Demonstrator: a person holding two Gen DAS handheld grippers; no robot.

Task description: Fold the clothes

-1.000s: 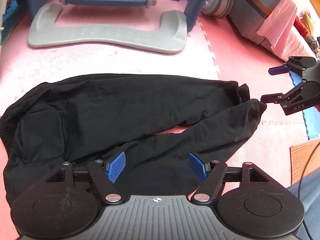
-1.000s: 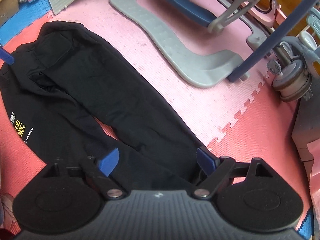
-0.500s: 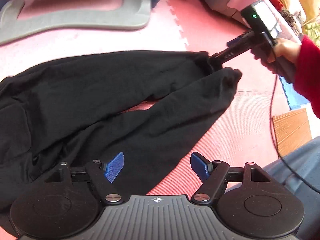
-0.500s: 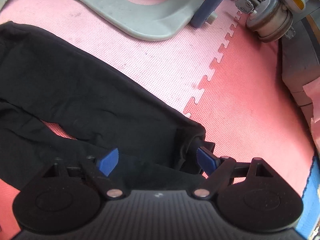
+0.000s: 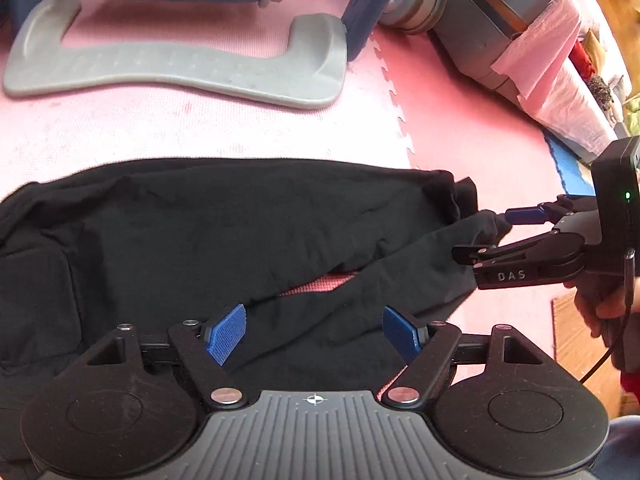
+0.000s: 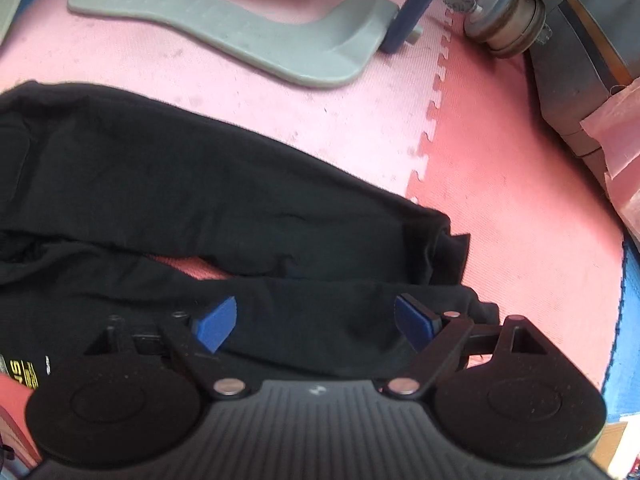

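The left tongs (image 5: 314, 334) stood wide apart, holding nothing, their blue pads hanging over the near leg of a pair of black trousers (image 5: 224, 224). The right tongs (image 6: 314, 324) were also spread wide and empty in their own view, with the hem end of that near leg lying between and under the pads. In the left view the right tongs (image 5: 486, 236) came in from 3 o'clock, one blue pad touching the cuff; whether cloth sat between the pads there could not be told.

The trousers lay flat on a pink foam floor mat (image 6: 500, 208), waist toward 9 o'clock and both cuffs toward 3 o'clock, the legs side by side with a sliver of mat showing between them. A small yellow print (image 6: 24, 372) showed at 8 o'clock in the right view.

The step in hand was probably taking the cuff end. Doing it well would mean pinching both layers of the hem squarely, keeping the legs aligned, and lifting low so the cloth does not drag or twist.

Beyond, at 12 o'clock, stood a grey plastic base (image 5: 172, 72), and at 1 o'clock a caster wheel (image 6: 504, 20).

No container showed in either view.
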